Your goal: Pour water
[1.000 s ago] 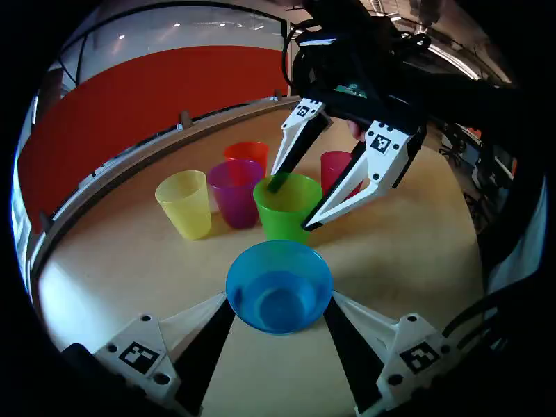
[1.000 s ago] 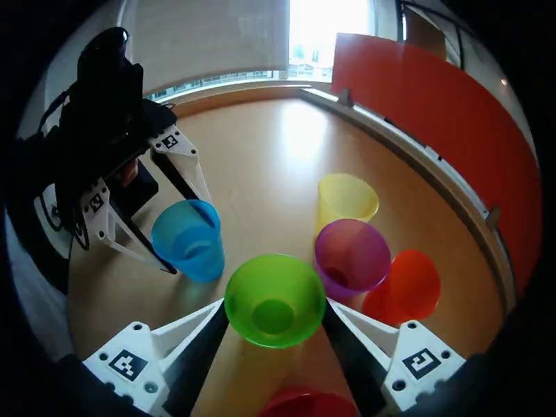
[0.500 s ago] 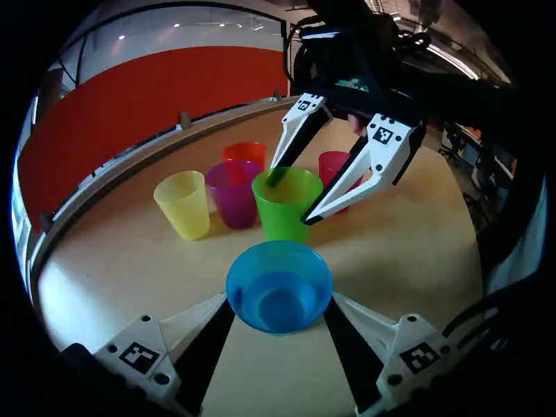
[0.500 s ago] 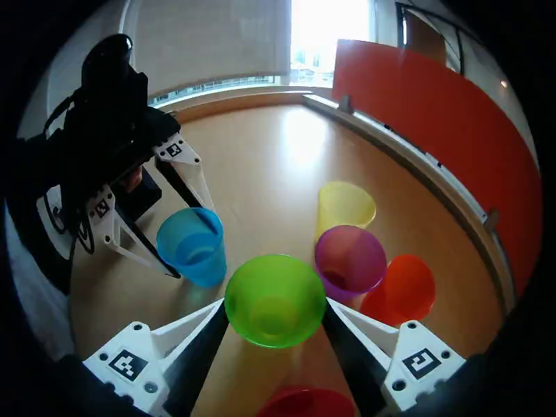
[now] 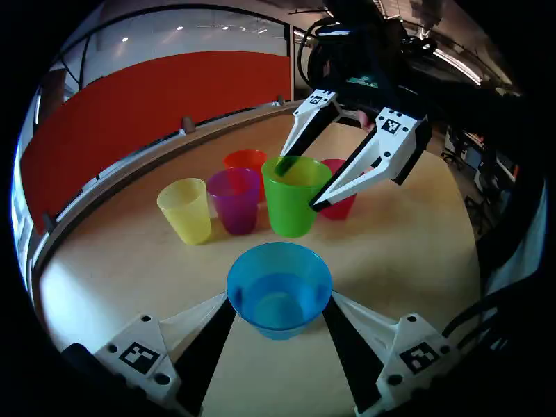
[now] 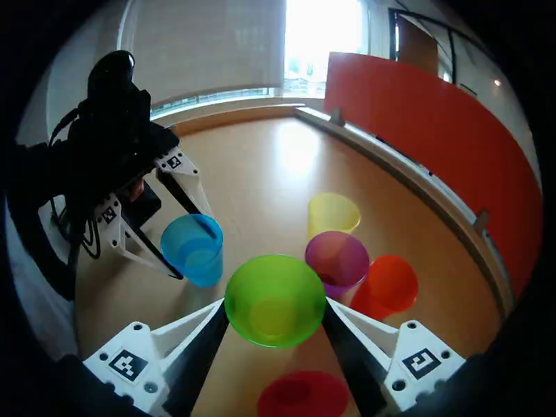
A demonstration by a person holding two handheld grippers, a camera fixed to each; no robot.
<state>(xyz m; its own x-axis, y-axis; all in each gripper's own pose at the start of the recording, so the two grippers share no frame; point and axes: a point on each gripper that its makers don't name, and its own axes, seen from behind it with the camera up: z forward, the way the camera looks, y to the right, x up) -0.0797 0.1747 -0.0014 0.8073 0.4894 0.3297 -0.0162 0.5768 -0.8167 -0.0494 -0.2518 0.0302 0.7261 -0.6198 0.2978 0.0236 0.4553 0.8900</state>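
Showing a wooden table (image 5: 417,257) under both claws, with a long red wall panel (image 5: 153,97) running along its far edge, ahead and to the left of the left claw (image 5: 278,307).

Left claw: its two fingers are drawn in against opposite sides of a blue cup (image 5: 279,288), pinching it upright between them. A shallow pool of clear water (image 5: 276,309) lies in the bottom of this cup.

Right claw (image 6: 276,309): its fingers likewise pinch a green cup (image 6: 274,295), one on each side, and the cup is upright. In the left gripper view this claw reaches in from above and ahead, with the green cup directly beyond the blue one and apart from it. Whether either held cup touches the table cannot be told.

Four loose cups stand on the table. Seen from the left claw, a yellow cup (image 5: 185,210) and a purple cup (image 5: 236,200) stand ahead and left, beside the green cup. An orange cup (image 5: 244,158) stands just behind the purple one. A red cup (image 5: 339,205) is partly hidden behind the right claw's near finger. Seen from the right claw, the red cup lies low between its fingers.
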